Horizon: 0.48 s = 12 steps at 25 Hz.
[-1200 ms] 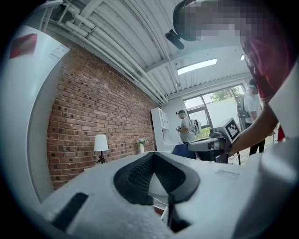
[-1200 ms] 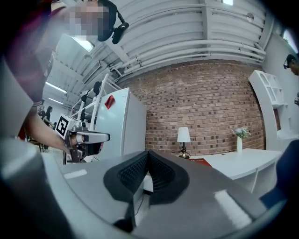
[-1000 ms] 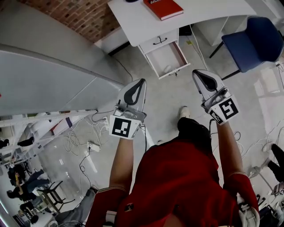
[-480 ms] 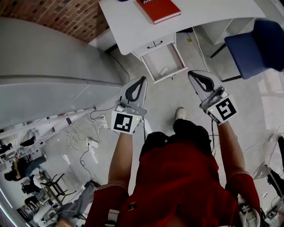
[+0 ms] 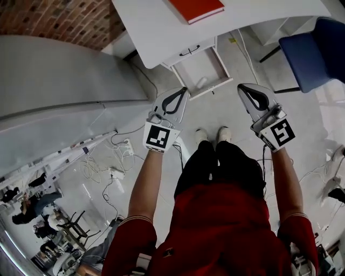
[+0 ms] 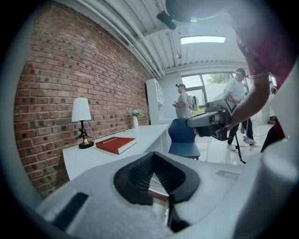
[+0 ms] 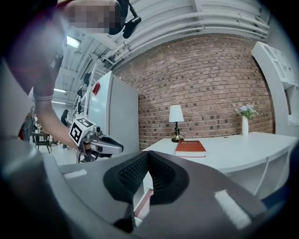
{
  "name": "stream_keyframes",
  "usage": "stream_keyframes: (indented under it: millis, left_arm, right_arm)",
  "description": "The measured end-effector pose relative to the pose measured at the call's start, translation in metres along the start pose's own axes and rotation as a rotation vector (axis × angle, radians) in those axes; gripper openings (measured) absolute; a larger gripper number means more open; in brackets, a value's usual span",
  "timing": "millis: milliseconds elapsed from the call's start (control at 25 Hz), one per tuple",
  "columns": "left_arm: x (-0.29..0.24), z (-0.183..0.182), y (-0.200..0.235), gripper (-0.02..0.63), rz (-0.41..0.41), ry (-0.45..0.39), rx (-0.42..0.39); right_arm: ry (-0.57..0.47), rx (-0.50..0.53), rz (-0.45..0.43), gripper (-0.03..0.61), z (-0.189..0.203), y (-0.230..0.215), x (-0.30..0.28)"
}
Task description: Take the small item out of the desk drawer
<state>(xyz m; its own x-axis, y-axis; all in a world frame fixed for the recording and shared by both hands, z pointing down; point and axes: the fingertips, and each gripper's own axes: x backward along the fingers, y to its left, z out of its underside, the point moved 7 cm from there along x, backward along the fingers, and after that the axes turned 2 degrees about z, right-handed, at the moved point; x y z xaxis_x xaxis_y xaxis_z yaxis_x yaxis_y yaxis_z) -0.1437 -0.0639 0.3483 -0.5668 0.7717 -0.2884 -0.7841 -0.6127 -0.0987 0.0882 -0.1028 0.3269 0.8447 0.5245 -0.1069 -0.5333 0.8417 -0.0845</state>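
Observation:
The white desk (image 5: 156, 29) has its lower drawer (image 5: 200, 73) pulled open, and a small pale item (image 5: 201, 82) lies near the drawer's front. In the head view my left gripper (image 5: 182, 91) is held in the air just short of the drawer's front left corner. It is shut with nothing in it. My right gripper (image 5: 242, 88) hovers to the right of the drawer, also shut and empty. Each gripper view shows its own jaws (image 6: 153, 155) (image 7: 148, 154) closed tip to tip, with the other gripper (image 6: 210, 126) (image 7: 100, 142) alongside.
A red book (image 5: 197, 8) and a lamp (image 6: 81, 121) sit on the desk top. A blue chair (image 5: 315, 51) stands to the right. A grey curved partition (image 5: 64, 91) runs along the left, and cables (image 5: 108, 161) lie on the floor. Other people stand farther off.
The person has stepped closer to the desk, feet now together. Both grippers have come nearer the open drawer, the left one almost to its front edge. Both jaws stayed shut.

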Motion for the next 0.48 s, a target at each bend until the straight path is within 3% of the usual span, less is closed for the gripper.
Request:
stream_keyframes:
  millis: [480]
  left_arm:
    - [-0.061,0.111,0.038,0.002,0.127,0.148,-0.018]
  right_arm:
    - [0.064,-0.029,0.074,0.014,0.08,-0.024,-0.034]
